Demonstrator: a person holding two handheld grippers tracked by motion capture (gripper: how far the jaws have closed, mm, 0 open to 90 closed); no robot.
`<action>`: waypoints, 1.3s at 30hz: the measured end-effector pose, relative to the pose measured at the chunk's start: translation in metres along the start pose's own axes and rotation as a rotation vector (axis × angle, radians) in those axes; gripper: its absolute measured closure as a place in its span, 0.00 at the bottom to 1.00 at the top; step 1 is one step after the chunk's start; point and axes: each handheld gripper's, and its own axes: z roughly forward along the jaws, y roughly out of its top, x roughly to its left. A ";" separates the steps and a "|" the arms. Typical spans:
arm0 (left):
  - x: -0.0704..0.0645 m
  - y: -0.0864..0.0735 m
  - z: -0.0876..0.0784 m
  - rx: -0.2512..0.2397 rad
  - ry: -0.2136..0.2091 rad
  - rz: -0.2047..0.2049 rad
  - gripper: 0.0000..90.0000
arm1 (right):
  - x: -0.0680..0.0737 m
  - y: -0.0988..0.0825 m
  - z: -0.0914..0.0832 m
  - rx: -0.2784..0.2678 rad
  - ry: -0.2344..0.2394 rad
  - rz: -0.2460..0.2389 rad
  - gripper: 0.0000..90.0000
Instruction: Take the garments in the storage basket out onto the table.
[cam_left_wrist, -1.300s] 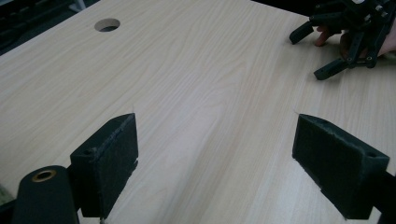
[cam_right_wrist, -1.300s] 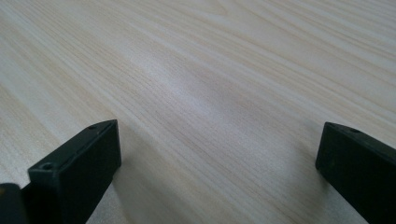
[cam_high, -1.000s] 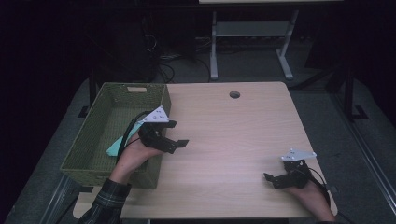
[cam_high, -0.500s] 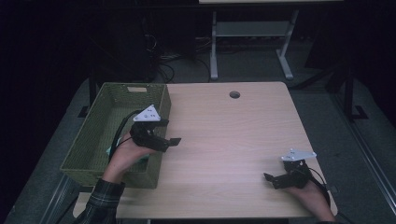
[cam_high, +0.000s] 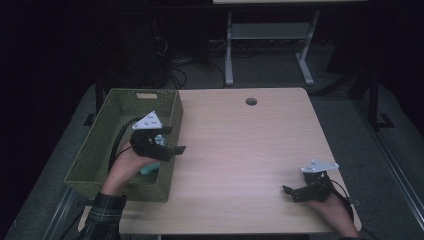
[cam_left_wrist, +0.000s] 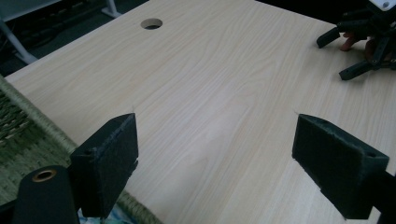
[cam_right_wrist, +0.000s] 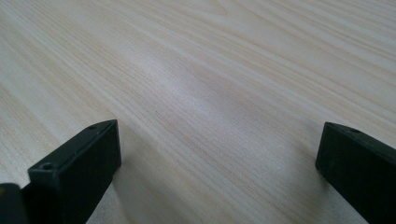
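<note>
Left fingers (cam_high: 172, 141) wide apart, empty, above green basket (cam_high: 100, 150) rim, teal item (cam_high: 149, 169) inside, right fingers (cam_high: 294, 192) wide apart, empty

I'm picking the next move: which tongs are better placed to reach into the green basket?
Left, likely. The left tongs hang open over the woven green basket's right rim, while the right tongs rest open near the wooden table's far right corner.

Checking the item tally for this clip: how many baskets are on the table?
1. The green woven basket sits on the table's left edge, with the left gripper above its right wall. A teal item lies inside; more may be hidden.
</note>
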 end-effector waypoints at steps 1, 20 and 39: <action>0.001 -0.001 -0.001 0.005 0.004 0.006 0.15 | 0.000 0.000 0.000 0.000 0.000 -0.001 0.00; 0.022 -0.020 -0.021 0.013 0.062 -0.026 0.15 | 0.000 0.000 0.000 0.000 0.000 0.000 0.00; 0.052 -0.051 -0.031 0.059 0.085 -0.021 0.15 | 0.000 0.000 0.000 0.000 0.000 -0.001 0.00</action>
